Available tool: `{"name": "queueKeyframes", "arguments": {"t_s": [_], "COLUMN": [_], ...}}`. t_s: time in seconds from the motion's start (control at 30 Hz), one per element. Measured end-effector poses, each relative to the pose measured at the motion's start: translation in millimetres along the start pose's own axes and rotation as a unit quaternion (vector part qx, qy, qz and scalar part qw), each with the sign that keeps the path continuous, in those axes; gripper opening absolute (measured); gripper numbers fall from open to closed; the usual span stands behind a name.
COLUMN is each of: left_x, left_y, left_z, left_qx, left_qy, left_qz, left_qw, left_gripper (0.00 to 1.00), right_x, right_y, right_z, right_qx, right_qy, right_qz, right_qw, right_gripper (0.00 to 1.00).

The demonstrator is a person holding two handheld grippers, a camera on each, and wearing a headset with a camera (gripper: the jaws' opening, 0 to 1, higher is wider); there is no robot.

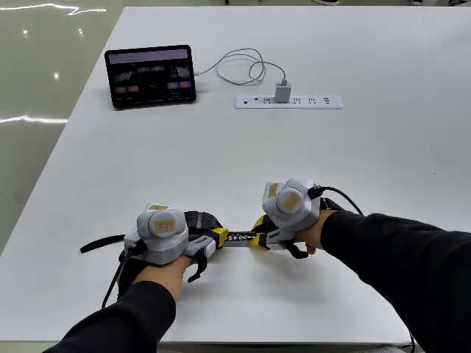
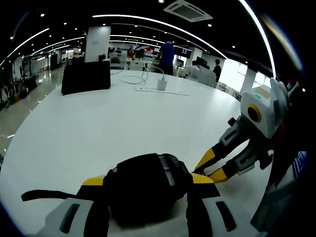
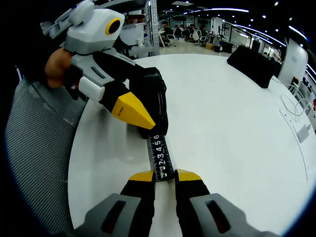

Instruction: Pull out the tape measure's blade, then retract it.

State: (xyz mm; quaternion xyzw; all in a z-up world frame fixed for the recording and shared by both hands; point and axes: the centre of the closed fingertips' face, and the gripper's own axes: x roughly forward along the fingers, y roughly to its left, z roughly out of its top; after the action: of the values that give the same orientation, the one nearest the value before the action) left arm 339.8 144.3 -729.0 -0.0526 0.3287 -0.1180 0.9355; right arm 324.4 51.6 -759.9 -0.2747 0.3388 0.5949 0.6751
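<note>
A black tape measure case (image 2: pixel 145 187) rests on the white table (image 1: pixel 221 154), clamped between the yellow-tipped jaws of my left gripper (image 2: pixel 148 180). In the head view the case (image 1: pixel 202 222) sits by the left gripper (image 1: pixel 213 239). A short stretch of black blade with white numerals (image 3: pixel 159 153) runs out of the case (image 3: pixel 153 101). My right gripper (image 3: pixel 164 175) is shut on the blade's end. The blade (image 1: pixel 239 237) bridges the two grippers, with the right gripper (image 1: pixel 259 241) at its end. The right gripper (image 2: pixel 212 165) enters the left gripper view from the right.
A dark tablet (image 1: pixel 150 75) stands at the back left. A white power strip (image 1: pixel 288 101) with a charger (image 1: pixel 283 92) and looped cable (image 1: pixel 239 66) lies at the back. A black wrist strap (image 1: pixel 101 243) trails left of the case. The near table edge runs close below my hands.
</note>
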Motion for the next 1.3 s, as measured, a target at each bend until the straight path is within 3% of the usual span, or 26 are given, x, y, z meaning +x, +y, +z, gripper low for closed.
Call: {"name": "queueKeyframes", "arguments": {"t_s": [1.3], "left_x": [-0.9], "left_y": [0.8], "left_z": [0.8], "left_qx": [-0.007], "left_qy": [-0.001], "left_qz": [-0.007], "left_qw": [0.9999], "left_gripper": [0.58], "right_x": [17.9], "right_y": [2.4], "right_z": [20.9], "right_qx": [0.011], "right_qy": [-0.009], "right_qz": [0.005], "right_qw": [0.9999], "right_gripper": [0.11]}}
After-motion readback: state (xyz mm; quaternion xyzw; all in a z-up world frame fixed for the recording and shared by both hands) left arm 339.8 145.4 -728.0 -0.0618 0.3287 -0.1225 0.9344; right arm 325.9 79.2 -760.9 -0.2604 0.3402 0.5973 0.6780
